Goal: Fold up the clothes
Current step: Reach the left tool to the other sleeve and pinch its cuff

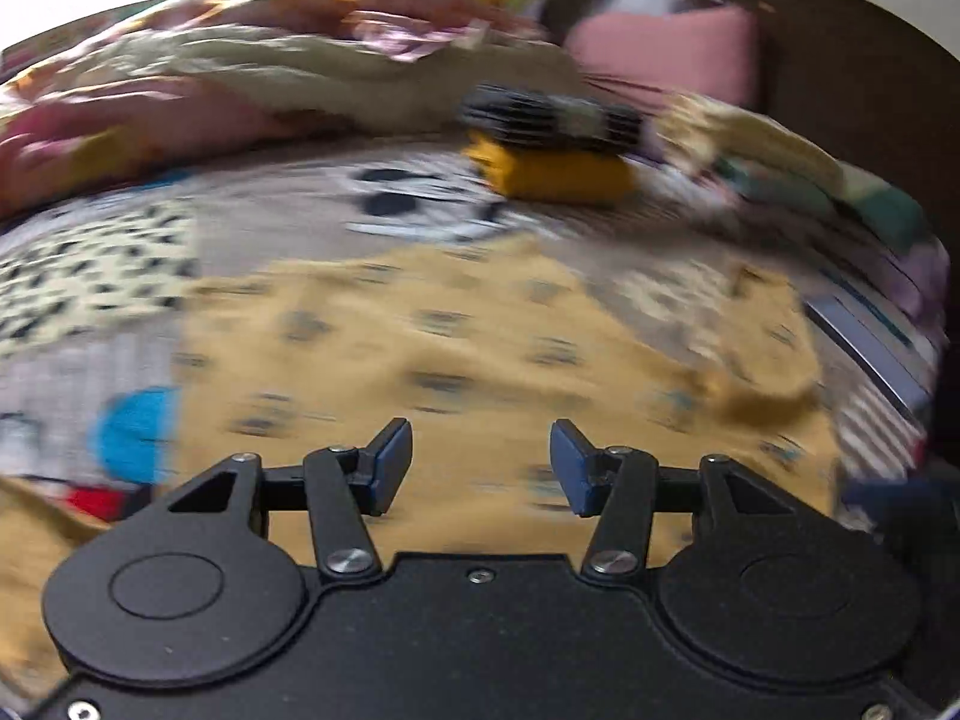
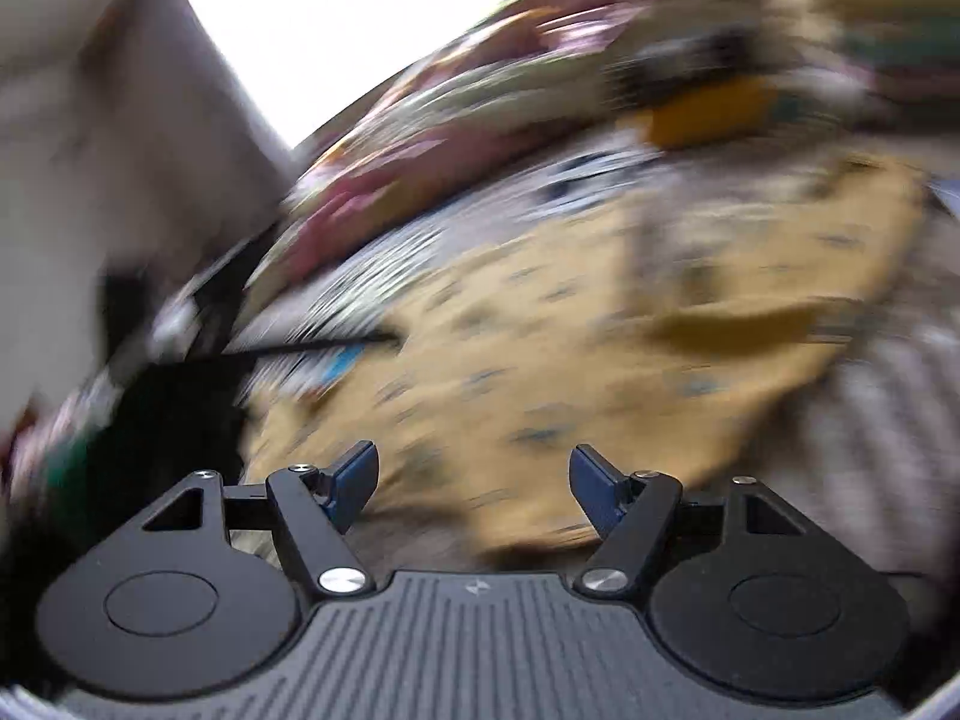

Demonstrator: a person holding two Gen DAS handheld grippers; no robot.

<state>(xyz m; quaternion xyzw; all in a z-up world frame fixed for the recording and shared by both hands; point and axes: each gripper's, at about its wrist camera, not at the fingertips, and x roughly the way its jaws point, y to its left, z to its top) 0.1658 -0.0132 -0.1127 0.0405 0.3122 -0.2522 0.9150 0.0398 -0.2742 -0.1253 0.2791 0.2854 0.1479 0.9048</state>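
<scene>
Both grippers — left gripper (image 1: 481,465) and right gripper (image 2: 474,483) — hang with jaws apart, nothing between them. Just ahead of both, a mustard-yellow cotton garment with small dark motifs (image 1: 432,360) lies spread on the patterned bed sheet (image 1: 90,264), rumpled at its right edge. Farther ahead sits a folded orange-and-black stack (image 1: 552,138).

A: What's the mustard garment (image 1: 456,348) at 12 o'clock made of?
B: Soft matt cloth, printed; the bed sheet (image 1: 90,276) at 9 o'clock is matt cloth too.
A: And the left gripper (image 1: 481,465)?
B: Matt black plastic, shiny metal screws, blue pads (image 1: 393,462) that look rubbery. The headboard (image 1: 840,78) at 1 o'clock looks like glossy dark wood.
</scene>
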